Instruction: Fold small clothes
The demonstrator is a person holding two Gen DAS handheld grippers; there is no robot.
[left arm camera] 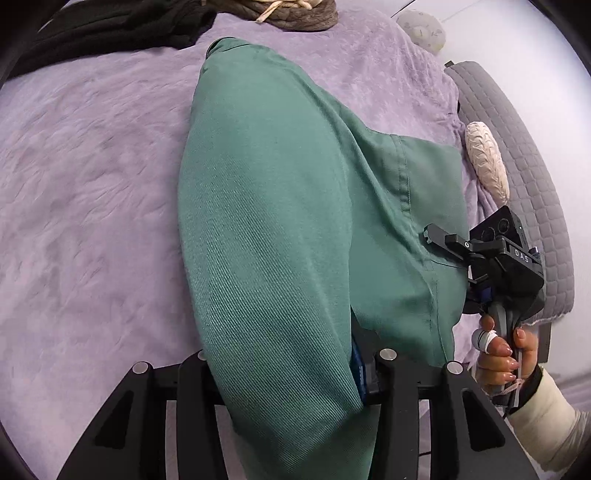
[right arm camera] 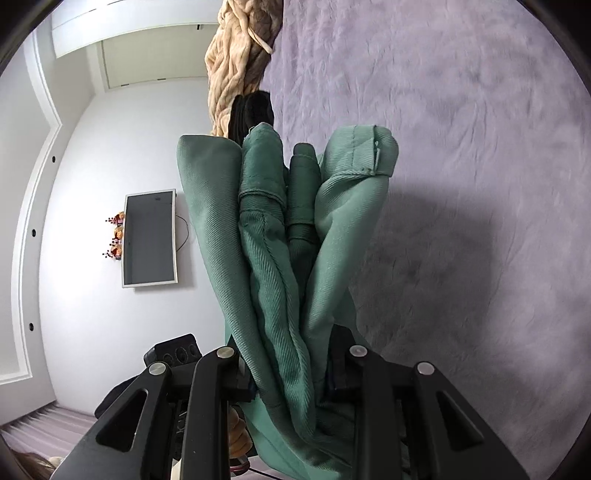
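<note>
Green trousers (left arm camera: 273,229) hang bunched, clamped in both the left gripper (left arm camera: 291,373) and, seemingly, right gripper (right arm camera: 290,373) above purple blanket (left arm camera: 81,192).

Both the left gripper (left arm camera: 291,373) and right gripper (right arm camera: 288,369) have fingers clamped on cloth.

A bed covered by a lilac fleece blanket (left arm camera: 92,184) carries green trousers (left arm camera: 266,221) at centre, black clothing (left arm camera: 110,29) upper left, and a chunky knit throw (left arm camera: 295,14) at top.
</note>
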